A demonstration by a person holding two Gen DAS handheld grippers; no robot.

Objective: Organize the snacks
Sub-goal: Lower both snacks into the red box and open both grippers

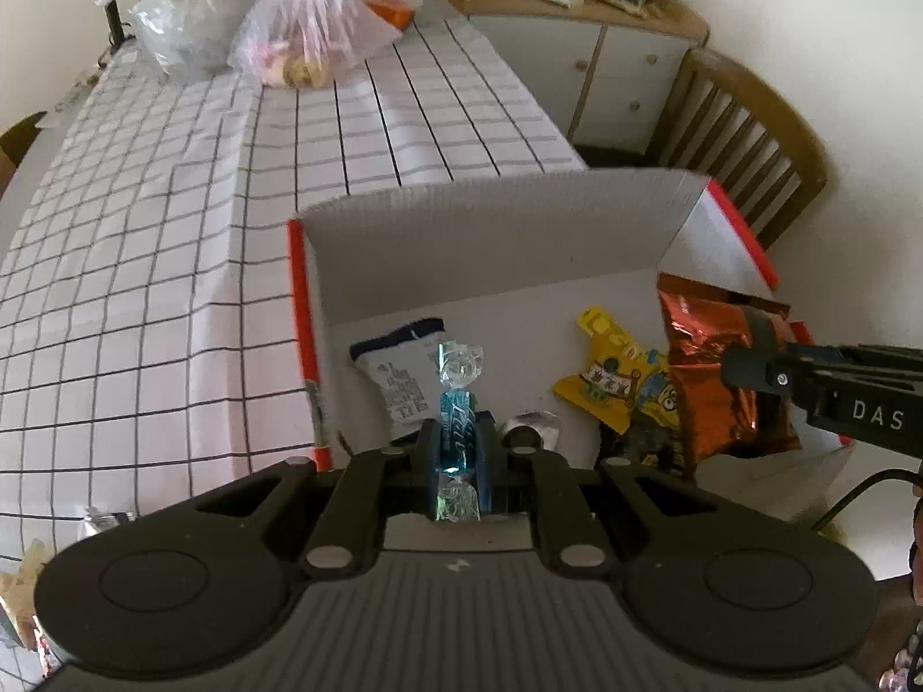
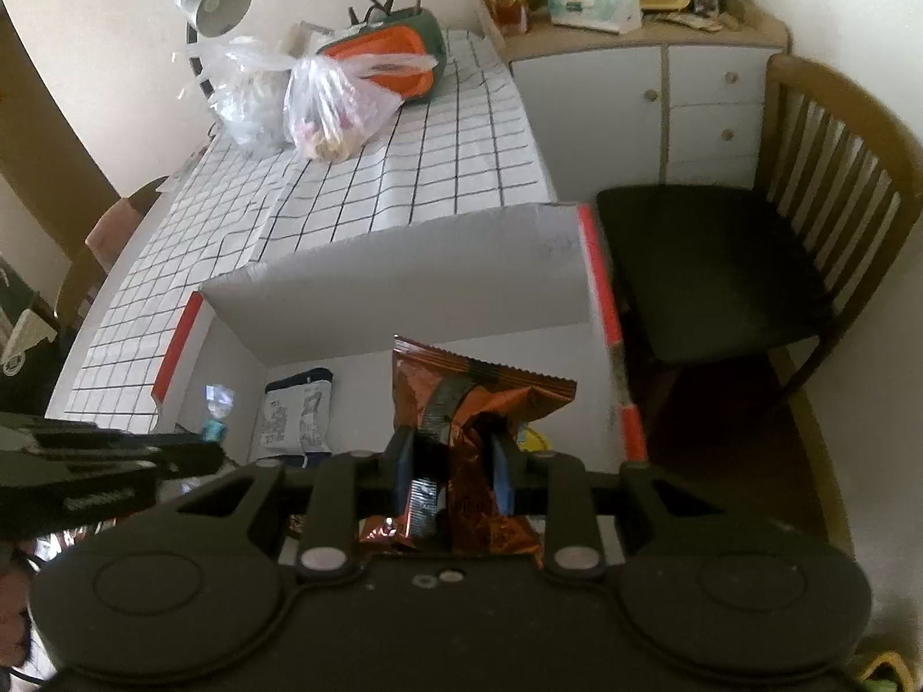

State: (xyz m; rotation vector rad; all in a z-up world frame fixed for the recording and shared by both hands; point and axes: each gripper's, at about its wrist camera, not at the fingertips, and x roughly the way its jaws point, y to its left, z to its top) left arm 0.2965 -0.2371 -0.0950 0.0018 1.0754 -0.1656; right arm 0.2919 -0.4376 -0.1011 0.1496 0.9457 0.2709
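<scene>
Three snacks already lay in the box [image 1: 490,242]: a white packet [image 1: 398,369], a yellow packet [image 1: 611,380] and a small silvery one. The left gripper [image 1: 458,438] pinched a blue candy [image 1: 458,398] and the right gripper [image 2: 453,455] pinched an orange bag [image 2: 461,398], both above the box, seemingly about to go in.

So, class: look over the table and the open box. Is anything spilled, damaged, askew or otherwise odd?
Nothing is spilled or visibly torn. The orange foil packet is creased where the right gripper pinches it. The blue wrapped candy sits whole in the left gripper. Packets lie loose in the box, unsorted.
</scene>
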